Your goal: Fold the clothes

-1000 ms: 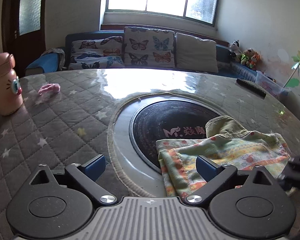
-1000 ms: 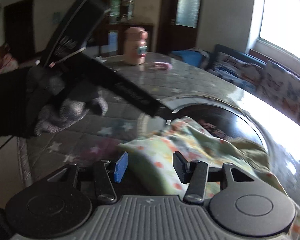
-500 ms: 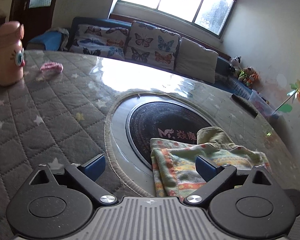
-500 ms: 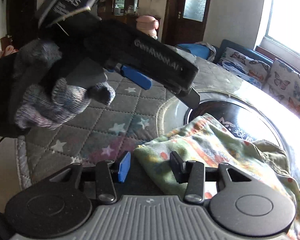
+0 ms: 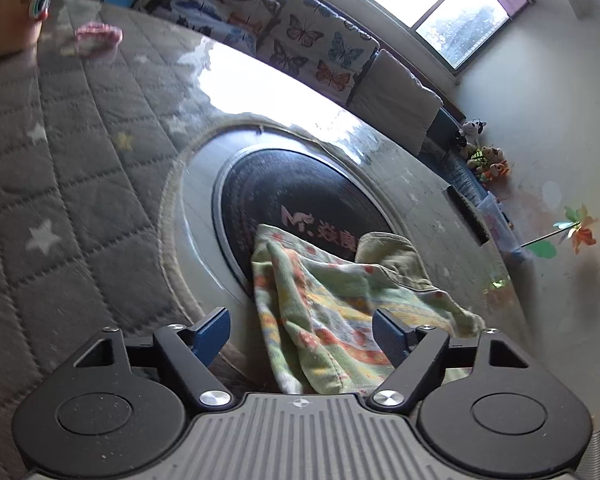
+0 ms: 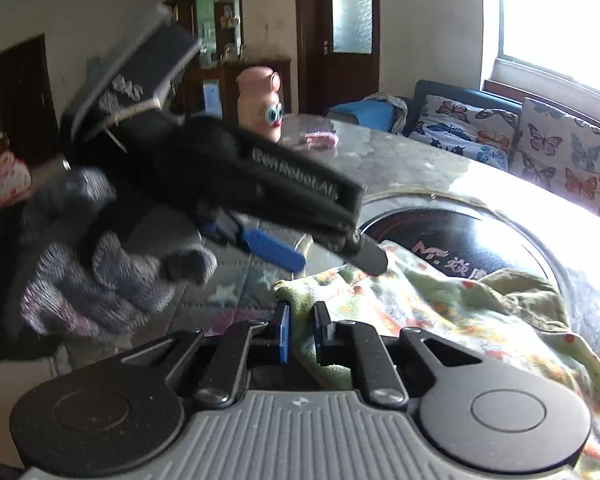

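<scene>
The garment edge, free a moment ago, is now pinched by the right gripper, so folding can begin, while the left gripper is held spread.

garment: pale green, orange-red dots and stripes, between the jaws | finger pads: blue | gripper body: black and ribbed grey | table cover: grey quilt, white stars, left of the jaws | hotplate: black, pink lettering, ahead | cushions: white, coloured butterflies | bottle: pink, cartoon eyes | glove: speckled grey
</scene>
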Available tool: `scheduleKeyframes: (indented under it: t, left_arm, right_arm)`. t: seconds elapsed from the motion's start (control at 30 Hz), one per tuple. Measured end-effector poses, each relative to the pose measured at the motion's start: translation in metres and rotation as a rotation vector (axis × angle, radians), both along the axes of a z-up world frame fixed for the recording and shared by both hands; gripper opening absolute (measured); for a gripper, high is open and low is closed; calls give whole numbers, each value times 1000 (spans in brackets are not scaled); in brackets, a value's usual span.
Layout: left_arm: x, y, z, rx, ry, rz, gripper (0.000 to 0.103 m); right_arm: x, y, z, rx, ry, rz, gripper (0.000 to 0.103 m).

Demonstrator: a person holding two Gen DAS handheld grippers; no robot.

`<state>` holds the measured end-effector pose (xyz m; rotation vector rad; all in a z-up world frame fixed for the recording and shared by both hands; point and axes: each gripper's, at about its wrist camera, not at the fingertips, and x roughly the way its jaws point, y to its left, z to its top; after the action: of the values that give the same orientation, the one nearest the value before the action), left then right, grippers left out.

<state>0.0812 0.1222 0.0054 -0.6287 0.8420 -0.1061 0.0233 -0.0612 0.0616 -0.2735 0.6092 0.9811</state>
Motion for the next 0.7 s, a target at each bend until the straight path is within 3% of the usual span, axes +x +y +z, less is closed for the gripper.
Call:
scheduleKeyframes:
  t: [0.07,0.17,0.23,0.33,0.5,0.7]
  left_arm:
    - [3,-3,-4,-37,18,2,73]
    - [7,-6,-9,-93,44,5,54]
    - [9,-9,-12,-130,62,7,29]
    - [9,-10,-18,-143,76,18,19]
    - [8,-9,-19,-135,74,23,15]
    - [8,-10,-19,-127,70,26,15]
  right_arm:
    - [1,-7,4,23,3,-8,10]
    - [4,-18,6,46,8,-10,10]
    - [5,-24,6,53,17,-6,10]
    - [10,-30,4,58,41,2,10]
    - [11,-50,2,84,63,-23,13]
    - [29,-112,-7,66,65,-283,18]
